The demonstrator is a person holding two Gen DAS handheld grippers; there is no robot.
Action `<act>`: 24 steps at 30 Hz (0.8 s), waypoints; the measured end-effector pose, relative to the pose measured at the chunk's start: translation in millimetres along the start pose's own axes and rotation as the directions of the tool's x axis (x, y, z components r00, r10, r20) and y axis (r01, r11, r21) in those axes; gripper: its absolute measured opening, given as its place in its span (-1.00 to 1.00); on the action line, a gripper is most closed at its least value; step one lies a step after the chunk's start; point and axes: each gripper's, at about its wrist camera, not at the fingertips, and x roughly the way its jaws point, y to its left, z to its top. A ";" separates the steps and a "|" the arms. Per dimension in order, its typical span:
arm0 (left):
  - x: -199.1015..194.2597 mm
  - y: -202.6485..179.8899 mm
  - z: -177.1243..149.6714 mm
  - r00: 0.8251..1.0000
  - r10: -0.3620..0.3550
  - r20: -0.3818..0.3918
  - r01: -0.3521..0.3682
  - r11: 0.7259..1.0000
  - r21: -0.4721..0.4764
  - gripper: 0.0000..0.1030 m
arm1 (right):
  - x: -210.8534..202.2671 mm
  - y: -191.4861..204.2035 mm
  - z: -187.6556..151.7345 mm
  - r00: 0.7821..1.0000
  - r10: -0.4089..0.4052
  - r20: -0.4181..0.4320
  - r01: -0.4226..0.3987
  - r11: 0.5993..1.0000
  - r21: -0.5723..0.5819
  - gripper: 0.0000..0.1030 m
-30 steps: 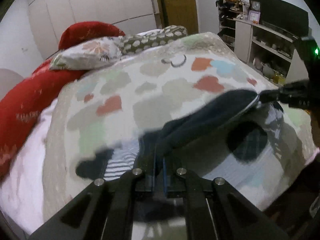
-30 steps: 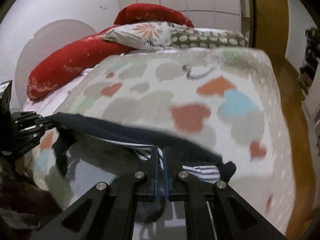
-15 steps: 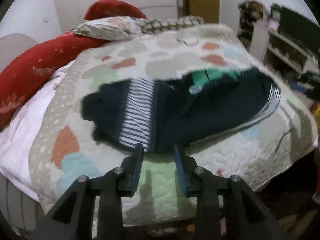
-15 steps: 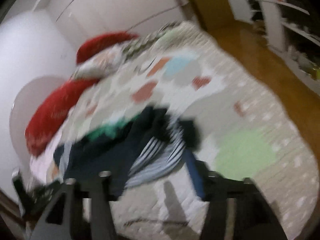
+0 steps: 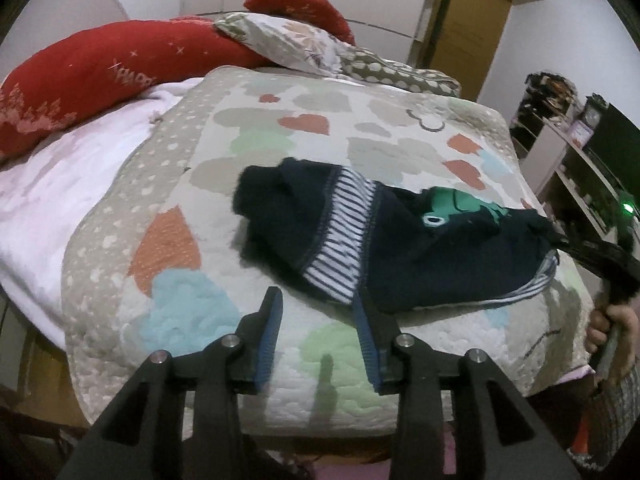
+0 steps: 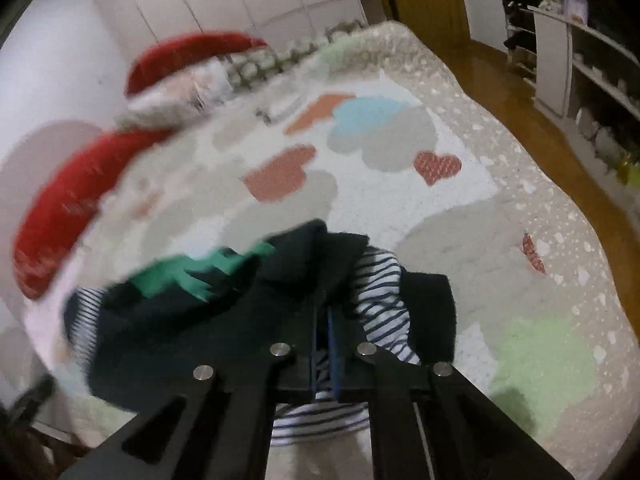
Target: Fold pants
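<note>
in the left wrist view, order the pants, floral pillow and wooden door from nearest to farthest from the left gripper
From the left gripper:
1. pants, just ahead on the quilt, slightly right.
2. floral pillow, at the bed's head.
3. wooden door, behind the bed, upper right.

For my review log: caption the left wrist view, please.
Open left gripper poised at the near edge of the navy striped pants on the quilt; right gripper at their far end.

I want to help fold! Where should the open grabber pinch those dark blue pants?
Probably the striped cuff edge of the navy pants, nearest the open left gripper. Come in low from the front, along the quilt: that edge lies flat and thin, right ahead of the fingers. The right gripper already pinches the other end.
</note>
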 end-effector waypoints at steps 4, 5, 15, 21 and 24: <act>5.3 10.0 -1.5 0.999 -0.026 -0.021 0.025 0.998 -0.052 -0.31 | -25.8 -29.2 -7.3 0.999 -0.025 0.043 0.021 0.997 0.072 -0.90; 6.8 11.0 -1.5 0.999 -0.030 -0.027 0.028 0.998 -0.059 -0.31 | -28.1 -34.7 -10.0 0.999 -0.039 0.037 0.036 0.996 0.087 -0.90; 6.8 9.8 -2.1 0.999 -0.030 -0.033 0.028 0.998 -0.063 -0.31 | -59.2 -55.3 -24.8 0.984 -0.007 0.177 -0.020 0.988 0.153 0.75; 3.3 18.1 0.7 0.999 -0.032 -0.035 0.027 0.992 -0.122 -0.31 | -5.0 -55.6 -15.3 0.997 0.057 0.052 -0.067 0.976 0.208 0.67; -2.1 19.8 5.3 1.000 0.007 -0.021 -0.009 0.993 -0.119 -0.30 | 21.4 -44.1 -15.4 0.997 0.071 -0.010 -0.068 0.980 0.185 -0.37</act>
